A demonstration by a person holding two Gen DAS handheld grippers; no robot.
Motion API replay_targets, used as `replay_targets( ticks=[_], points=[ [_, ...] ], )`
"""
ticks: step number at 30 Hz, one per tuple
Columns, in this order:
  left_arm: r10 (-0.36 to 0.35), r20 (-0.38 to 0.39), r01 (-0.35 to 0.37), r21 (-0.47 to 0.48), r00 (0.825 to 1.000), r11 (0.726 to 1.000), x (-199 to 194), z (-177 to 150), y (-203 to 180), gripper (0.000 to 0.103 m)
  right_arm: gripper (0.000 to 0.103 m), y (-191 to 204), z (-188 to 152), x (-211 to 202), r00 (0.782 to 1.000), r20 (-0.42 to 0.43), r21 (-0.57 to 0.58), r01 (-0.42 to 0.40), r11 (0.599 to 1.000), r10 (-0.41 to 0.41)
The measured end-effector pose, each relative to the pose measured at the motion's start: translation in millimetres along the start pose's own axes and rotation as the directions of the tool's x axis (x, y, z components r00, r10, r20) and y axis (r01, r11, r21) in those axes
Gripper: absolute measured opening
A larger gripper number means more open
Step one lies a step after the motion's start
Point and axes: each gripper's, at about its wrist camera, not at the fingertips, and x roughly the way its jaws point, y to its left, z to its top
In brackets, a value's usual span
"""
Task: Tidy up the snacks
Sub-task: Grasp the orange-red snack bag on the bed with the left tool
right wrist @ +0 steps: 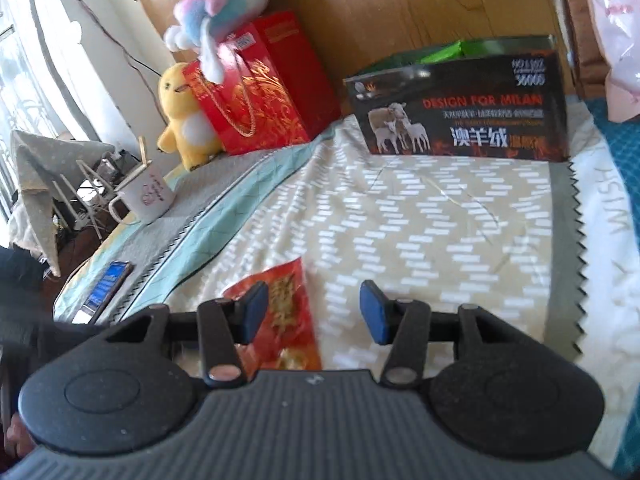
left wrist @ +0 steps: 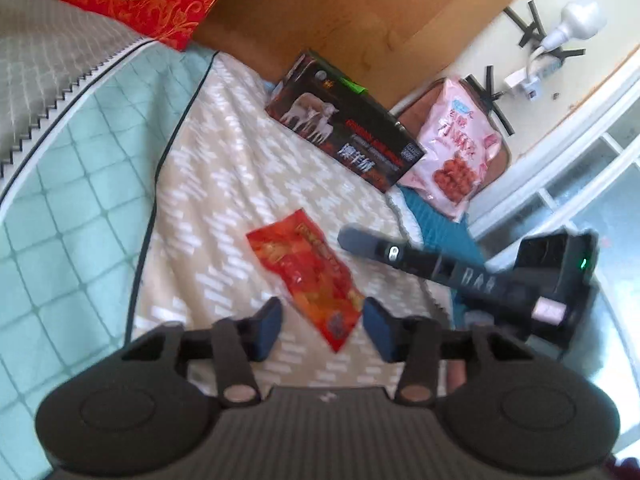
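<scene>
Snack packet of shiny red and orange foil (left wrist: pixel 308 280) is lying flat on the beige bedcover with white dashes (left wrist: pixel 224 184), nearest of all the goods. The left gripper (left wrist: pixel 323 330) is hovering at the packet's near corner with its blue-padded jaws spread and not pressing on it. The right gripper (right wrist: pixel 314 312) is also standing spread, its left pad (right wrist: pixel 254 310) just over the packet's edge, with nothing pinched; in the left wrist view its dark finger (left wrist: pixel 372 242) is reaching in beside the packet. Farther off, a black cardboard box printed with sheep (left wrist: pixel 344 124) is sitting on the bedcover against the wooden headboard (left wrist: pixel 360 12). Beside the box, a pink plastic bag of snacks (left wrist: pixel 452 148) is leaning. Farthest left, a red gift bag with gold scrollwork (right wrist: pixel 256 92) is standing next to a yellow plush toy (right wrist: pixel 180 120).
</scene>
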Motion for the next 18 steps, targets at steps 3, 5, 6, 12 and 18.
replay_targets(
  ticks=[3, 5, 6, 12, 18],
  points=[
    [0.019, 0.015, -0.018, -0.054, 1.0, 0.998, 2.4, 1.8, 5.2, 0.028, 0.05, -12.6, 0.0, 6.0, 0.989, -0.056, 0.147, -0.128, 0.981, 0.137],
    [0.009, 0.025, -0.007, -0.082, 1.0, 0.997, -0.9, 1.8, 11.6, 0.029, 0.049, -13.7, -6.5, 2.2, 0.985, -0.057, 0.195, -0.149, 0.969, 0.163],
    [0.006, 0.031, -0.003, -0.084, 0.999, 0.996, -2.7, 1.2, 13.9, 0.03, 0.049, -15.5, -9.5, -0.8, 0.981, -0.057, 0.216, -0.167, 0.962, 0.183],
    [-0.036, 0.055, 0.042, -0.121, 0.998, 0.992, -3.7, -1.5, 24.1, 0.03, 0.044, -42.9, -38.3, -16.7, 0.904, 0.052, 0.468, -0.398, 0.789, 0.425],
    [-0.028, 0.059, 0.035, -0.112, 0.998, 0.993, -2.4, -1.4, 22.0, 0.03, 0.019, -14.0, -43.2, -15.5, 0.957, -0.03, 0.319, -0.265, 0.91, 0.289]
  ],
)
